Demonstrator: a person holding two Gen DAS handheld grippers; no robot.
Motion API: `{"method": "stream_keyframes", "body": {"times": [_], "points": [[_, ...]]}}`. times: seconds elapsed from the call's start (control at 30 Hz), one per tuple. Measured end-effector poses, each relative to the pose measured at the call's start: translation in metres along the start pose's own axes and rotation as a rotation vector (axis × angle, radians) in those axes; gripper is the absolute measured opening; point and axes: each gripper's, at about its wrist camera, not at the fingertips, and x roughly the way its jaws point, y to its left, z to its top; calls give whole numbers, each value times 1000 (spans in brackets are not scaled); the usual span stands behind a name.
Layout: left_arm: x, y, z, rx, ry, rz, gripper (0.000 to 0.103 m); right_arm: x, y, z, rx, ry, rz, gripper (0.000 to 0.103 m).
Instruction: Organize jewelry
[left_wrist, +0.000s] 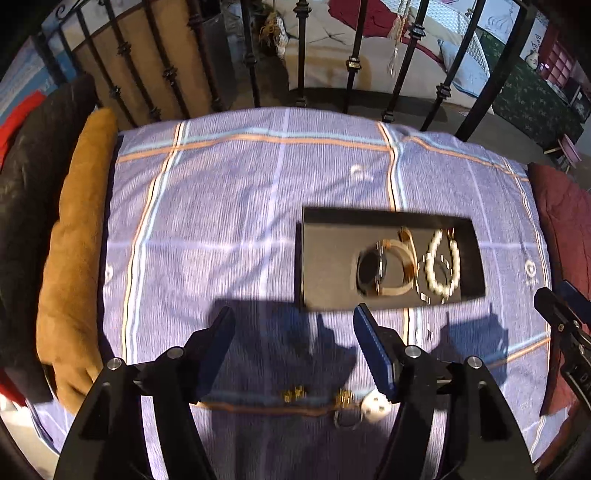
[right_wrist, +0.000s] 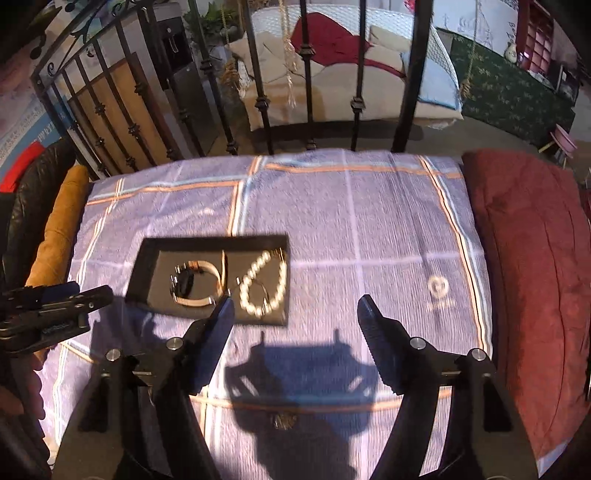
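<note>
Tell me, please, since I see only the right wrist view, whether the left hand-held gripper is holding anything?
Observer: No. In the left wrist view the left hand-held gripper stands open, with nothing between its fingers.
Operator: Thank you. Is any jewelry lying outside the black tray on that side?
Observer: Yes. A white piece and small gold pieces lie on the checked cloth, on the near side of that gripper, apart from the tray.
</note>
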Motion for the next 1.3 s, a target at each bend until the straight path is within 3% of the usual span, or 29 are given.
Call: {"method": "stream_keyframes", "body": {"times": [0.33,0.47,0.67,0.73,0.8,0.83,0.87,1.0,1.03,1.3], "points": [[19,-36,-97,46,81,-69,65,11,-2,-86,-6,132,-23,67],[36,-40,-110,29,101,-55,65,21,2,-104,-34,160,-23,66],[51,-42,-113,14,87,-25,66,39,8,-105,-43,163,-15,66],[54,-44,-113,19,80,-11,66,48,12,-106,-58,178,-19,61],[56,-46,-114,34,82,-1,66,58,14,-110,-68,211,-22,50],[56,-45,-114,33,83,1,61,58,14,-111,-73,209,-21,43],[55,-42,-114,32,85,0,58,56,15,-110,-77,201,-10,25],[49,-26,-109,9,111,-23,17,48,10,-107,-41,207,42,17],[47,-22,-106,4,120,-35,2,45,9,-106,-38,201,46,9],[9,-1,-85,-50,72,-91,2,11,10,-78,-9,123,77,9]]}}
